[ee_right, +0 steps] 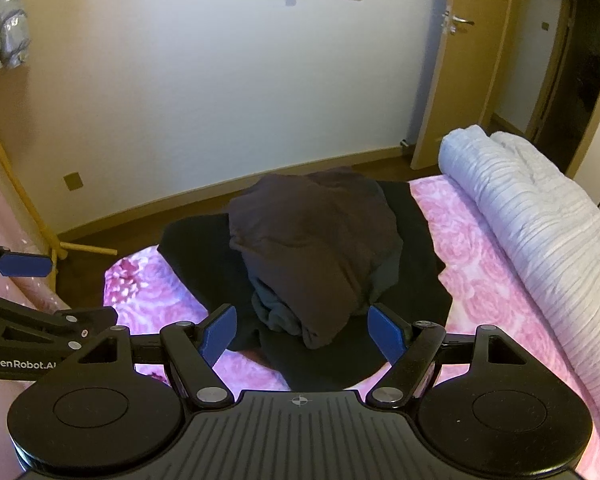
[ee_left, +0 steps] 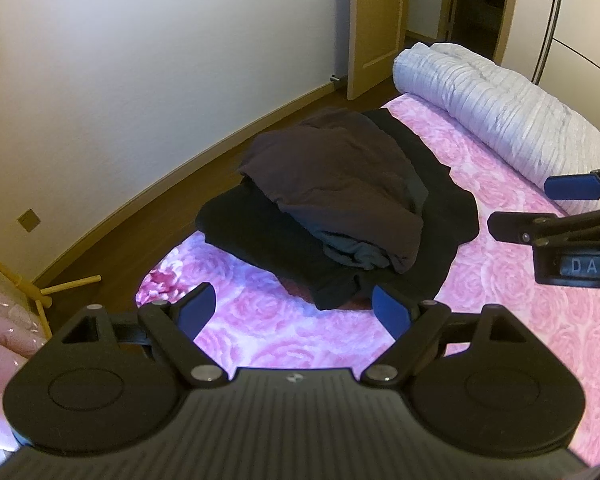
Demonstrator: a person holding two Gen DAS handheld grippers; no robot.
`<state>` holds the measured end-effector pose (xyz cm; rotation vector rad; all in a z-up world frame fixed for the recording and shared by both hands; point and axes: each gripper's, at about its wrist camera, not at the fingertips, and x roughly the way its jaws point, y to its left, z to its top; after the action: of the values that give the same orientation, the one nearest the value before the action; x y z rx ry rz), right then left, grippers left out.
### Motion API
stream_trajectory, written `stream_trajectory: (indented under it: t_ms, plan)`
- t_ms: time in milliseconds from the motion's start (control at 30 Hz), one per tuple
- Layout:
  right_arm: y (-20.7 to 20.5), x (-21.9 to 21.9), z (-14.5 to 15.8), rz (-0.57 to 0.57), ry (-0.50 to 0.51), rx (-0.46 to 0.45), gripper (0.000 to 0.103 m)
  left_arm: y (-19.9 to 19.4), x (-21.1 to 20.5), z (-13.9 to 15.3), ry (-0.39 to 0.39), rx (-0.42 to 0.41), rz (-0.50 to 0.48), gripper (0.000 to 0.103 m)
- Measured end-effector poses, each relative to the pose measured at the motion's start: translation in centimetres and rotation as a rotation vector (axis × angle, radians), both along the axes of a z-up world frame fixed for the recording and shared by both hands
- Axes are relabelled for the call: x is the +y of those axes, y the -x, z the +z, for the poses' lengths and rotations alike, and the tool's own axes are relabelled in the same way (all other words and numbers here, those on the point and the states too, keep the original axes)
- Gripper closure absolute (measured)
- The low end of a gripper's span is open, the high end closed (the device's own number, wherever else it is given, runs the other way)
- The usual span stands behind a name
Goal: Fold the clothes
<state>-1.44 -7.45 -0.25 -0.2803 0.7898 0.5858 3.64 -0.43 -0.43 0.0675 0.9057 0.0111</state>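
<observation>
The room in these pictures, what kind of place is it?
Most likely a home bedroom: a bed with a pink floral sheet, a rolled white quilt at its side, dark clothes piled on it, and a wooden door.

The brown garment [ee_right: 312, 248] covers most of the grey piece [ee_right: 274, 308] under it, and both hide the middle of the black cloth [ee_right: 204, 264] spread on the bed [ee_right: 480, 280]. In the left wrist view, the right hand-held gripper [ee_left: 540, 206] is cut off by the picture's right edge
</observation>
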Motion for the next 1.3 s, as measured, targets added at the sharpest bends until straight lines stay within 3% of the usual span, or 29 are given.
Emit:
stream_trajectory:
  t_ms: [533, 767, 1033, 1167, 1300]
  plan:
    - [0.5, 1.1, -0.9, 0.063, 0.022, -0.014, 0.027, 1.2, 0.8, -0.5, -0.024, 0.018, 0.040, 0.019]
    - [-1.0, 2.1, -2.8, 0.040, 0.043, 0.023, 0.027, -1.6, 2.0, -2.3, -0.034, 0.050, -0.014, 0.019]
    - [-5.7, 2.8, -6.9, 0.029, 0.100, 0.059, 0.027, -10.0, 3.4, -6.5, -0.063, -0.019, -0.268, 0.020]
    - [-8.6, 3.4, -9.7, 0.054, 0.132, 0.063, 0.027, -15.0, 3.5, -10.0, -0.131, -0.055, -0.439, 0.022]
    - [-11.8, 4.0, -13.0, 0.084, 0.149, 0.102, 0.027, -19.2, 2.9, -14.1, -0.262, -0.085, -0.644, 0.028]
